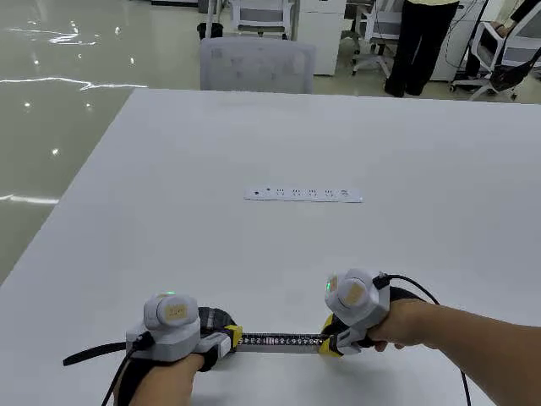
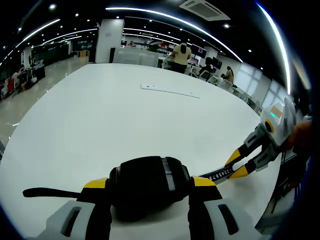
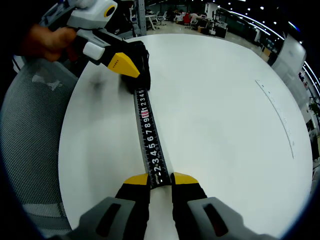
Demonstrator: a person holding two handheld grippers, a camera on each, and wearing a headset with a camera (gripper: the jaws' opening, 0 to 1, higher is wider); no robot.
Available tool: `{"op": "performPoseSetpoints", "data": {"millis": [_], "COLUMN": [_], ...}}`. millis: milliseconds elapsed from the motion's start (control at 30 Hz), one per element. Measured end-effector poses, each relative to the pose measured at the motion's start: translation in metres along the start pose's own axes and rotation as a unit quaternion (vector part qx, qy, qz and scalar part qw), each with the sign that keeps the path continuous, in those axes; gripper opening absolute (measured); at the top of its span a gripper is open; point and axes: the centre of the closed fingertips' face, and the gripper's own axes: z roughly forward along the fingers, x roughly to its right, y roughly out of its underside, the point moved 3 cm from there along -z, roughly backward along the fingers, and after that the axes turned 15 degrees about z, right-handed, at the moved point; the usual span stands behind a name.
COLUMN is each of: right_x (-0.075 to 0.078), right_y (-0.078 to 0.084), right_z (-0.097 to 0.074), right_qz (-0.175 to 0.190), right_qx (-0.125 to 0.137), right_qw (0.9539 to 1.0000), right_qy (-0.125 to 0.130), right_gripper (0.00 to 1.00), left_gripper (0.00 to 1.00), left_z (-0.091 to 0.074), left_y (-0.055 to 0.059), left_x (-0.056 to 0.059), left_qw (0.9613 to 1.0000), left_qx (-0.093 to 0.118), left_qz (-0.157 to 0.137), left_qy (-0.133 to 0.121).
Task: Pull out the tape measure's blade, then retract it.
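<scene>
Left tongs (image 2: pixel 150 181) are clamping the tape measure (image 2: pixel 145 195) case at the near table (image 1: pixel 254 144) edge. Right tongs (image 3: pixel 160 178) are pinching the blade (image 3: pixel 148 135) tip, jaws nearly closed, short length out. Risk: tip slipping from the thin pinch, blade snapping back w/o control; case twisting if pull is going off-axis. Power strip (image 1: pixel 303 194) and chair (image 1: pixel 256 64) are sitting well apart, obstructing nothing.

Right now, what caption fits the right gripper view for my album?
Right tongs pinch the tape measure's blade, drawn out across the white table from its black case.
</scene>
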Motion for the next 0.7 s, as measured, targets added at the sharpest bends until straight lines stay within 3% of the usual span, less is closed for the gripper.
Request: {"op": "performPoseSetpoints", "data": {"millis": [700], "right_x": [-0.0050], "right_y": [-0.0091], "right_z": [0.0060], "right_qz": [-0.006], "right_qx": [0.000], "right_qw": [1.0000], "right_qy": [0.002], "right_gripper": [0.15], "left_gripper": [0.58], "left_z": [0.0005], "left_y": [0.0003], "left_x": [-0.0009], "left_qw": [1.0000], "left_qx": [-0.002], "left_qz": [-0.003], "left_qy": [0.001]}}
